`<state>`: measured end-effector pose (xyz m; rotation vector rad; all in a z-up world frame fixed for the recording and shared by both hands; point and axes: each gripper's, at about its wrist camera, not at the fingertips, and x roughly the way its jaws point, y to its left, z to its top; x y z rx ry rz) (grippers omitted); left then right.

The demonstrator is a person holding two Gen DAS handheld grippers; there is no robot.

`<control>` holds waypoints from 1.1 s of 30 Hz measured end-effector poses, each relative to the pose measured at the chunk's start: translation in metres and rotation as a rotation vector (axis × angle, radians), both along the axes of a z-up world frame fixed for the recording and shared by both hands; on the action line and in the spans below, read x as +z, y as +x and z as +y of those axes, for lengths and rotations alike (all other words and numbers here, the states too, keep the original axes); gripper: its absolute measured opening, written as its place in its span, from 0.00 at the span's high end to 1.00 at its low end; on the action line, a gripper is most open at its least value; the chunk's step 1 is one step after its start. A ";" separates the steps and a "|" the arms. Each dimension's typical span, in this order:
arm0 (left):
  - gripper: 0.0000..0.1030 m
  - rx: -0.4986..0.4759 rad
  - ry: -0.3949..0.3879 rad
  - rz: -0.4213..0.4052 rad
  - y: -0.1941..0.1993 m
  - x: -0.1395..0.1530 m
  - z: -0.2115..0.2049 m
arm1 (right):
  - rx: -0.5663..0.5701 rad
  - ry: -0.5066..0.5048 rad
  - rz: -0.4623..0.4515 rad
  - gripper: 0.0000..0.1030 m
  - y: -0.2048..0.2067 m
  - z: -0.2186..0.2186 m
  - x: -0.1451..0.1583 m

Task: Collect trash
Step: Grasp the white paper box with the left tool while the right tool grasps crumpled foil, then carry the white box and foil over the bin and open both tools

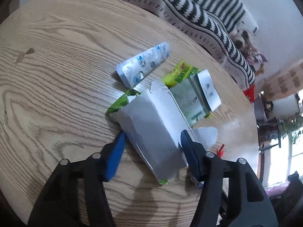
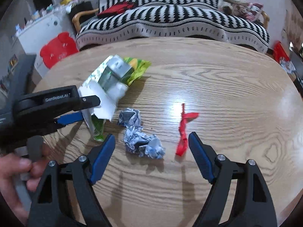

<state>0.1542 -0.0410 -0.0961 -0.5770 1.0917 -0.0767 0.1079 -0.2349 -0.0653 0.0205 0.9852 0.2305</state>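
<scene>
A torn-open white and green carton (image 1: pixel 155 124) lies on the round wooden table (image 1: pixel 56 75). My left gripper (image 1: pixel 152 138) straddles its near end, jaws wide, both blue pads at the carton's sides; whether they press it I cannot tell. A silver blister pack (image 1: pixel 144 64) lies just beyond, with a yellow-green wrapper (image 1: pixel 180 73) beside it. In the right wrist view the carton (image 2: pixel 106 87) is at the left under the left gripper. My right gripper (image 2: pixel 151 140) is open and empty, low over the table (image 2: pixel 236 94). A crumpled blue-white wrapper (image 2: pixel 144 145) lies between its fingers. A second crumpled wrapper (image 2: pixel 128 117) and a red strip (image 2: pixel 183 128) lie close by.
A sofa with a black-and-white zigzag cover (image 2: pixel 170 19) stands behind the table. A red stool (image 2: pixel 56 49) and a white cabinet (image 2: pixel 41 28) stand at the back left. The person's hand (image 2: pixel 17 170) holds the left gripper's handle at the lower left.
</scene>
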 end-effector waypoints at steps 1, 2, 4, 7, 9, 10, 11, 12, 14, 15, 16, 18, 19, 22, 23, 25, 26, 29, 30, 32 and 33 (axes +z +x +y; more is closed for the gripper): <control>0.53 -0.005 -0.013 0.000 -0.002 -0.001 0.001 | 0.006 -0.007 0.002 0.28 0.002 0.003 -0.002; 0.57 -0.010 -0.020 -0.005 -0.005 0.001 0.003 | 0.010 -0.016 0.007 0.29 0.004 0.006 -0.005; 0.71 -0.028 0.017 -0.040 -0.009 0.010 0.004 | 0.012 -0.019 0.014 0.31 0.006 0.009 -0.008; 0.84 -0.062 0.074 -0.081 -0.017 0.028 0.005 | 0.016 -0.031 0.030 0.36 0.010 0.012 -0.014; 0.86 -0.084 0.050 -0.063 -0.020 0.025 0.008 | 0.019 -0.052 0.042 0.41 0.012 0.014 -0.020; 0.87 -0.083 0.063 -0.057 -0.024 0.024 0.011 | 0.023 -0.059 0.052 0.53 0.014 0.016 -0.024; 0.88 -0.085 0.075 -0.060 -0.026 0.024 0.013 | 0.024 -0.066 0.064 0.56 0.015 0.017 -0.028; 0.89 -0.092 0.088 -0.062 -0.029 0.024 0.015 | 0.025 -0.072 0.058 0.56 0.015 0.016 -0.029; 0.90 -0.100 0.091 -0.060 -0.034 0.025 0.019 | 0.026 -0.073 0.048 0.59 0.013 0.017 -0.026; 0.90 -0.102 0.096 -0.063 -0.037 0.025 0.021 | 0.025 -0.071 0.035 0.59 0.010 0.017 -0.022; 0.93 -0.112 0.104 -0.063 -0.040 0.026 0.023 | 0.025 -0.067 0.027 0.59 0.007 0.017 -0.019; 0.93 -0.132 0.111 -0.069 -0.046 0.031 0.026 | 0.027 -0.048 0.011 0.59 0.001 0.017 -0.010; 0.93 -0.144 0.119 -0.076 -0.051 0.034 0.029 | 0.034 -0.038 0.005 0.59 -0.003 0.017 -0.006; 0.93 -0.179 0.158 -0.108 -0.069 0.045 0.034 | 0.053 -0.028 -0.020 0.59 -0.018 0.019 0.007; 0.93 -0.193 0.173 -0.117 -0.074 0.048 0.035 | 0.059 -0.025 -0.027 0.59 -0.023 0.019 0.010; 0.93 -0.226 0.207 -0.141 -0.088 0.055 0.036 | 0.074 -0.018 -0.040 0.59 -0.036 0.020 0.019; 0.93 -0.241 0.223 -0.152 -0.094 0.058 0.036 | 0.084 -0.009 -0.043 0.59 -0.044 0.019 0.022; 0.93 -0.306 0.269 -0.180 -0.122 0.065 0.033 | 0.101 0.014 -0.044 0.59 -0.065 0.021 0.031; 0.93 -0.333 0.285 -0.187 -0.133 0.066 0.031 | 0.112 0.025 -0.039 0.59 -0.074 0.019 0.034; 0.93 -0.381 0.315 -0.200 -0.150 0.068 0.025 | 0.124 0.035 -0.037 0.59 -0.093 0.018 0.039; 0.93 -0.407 0.324 -0.205 -0.159 0.069 0.022 | 0.128 0.038 -0.037 0.59 -0.101 0.018 0.041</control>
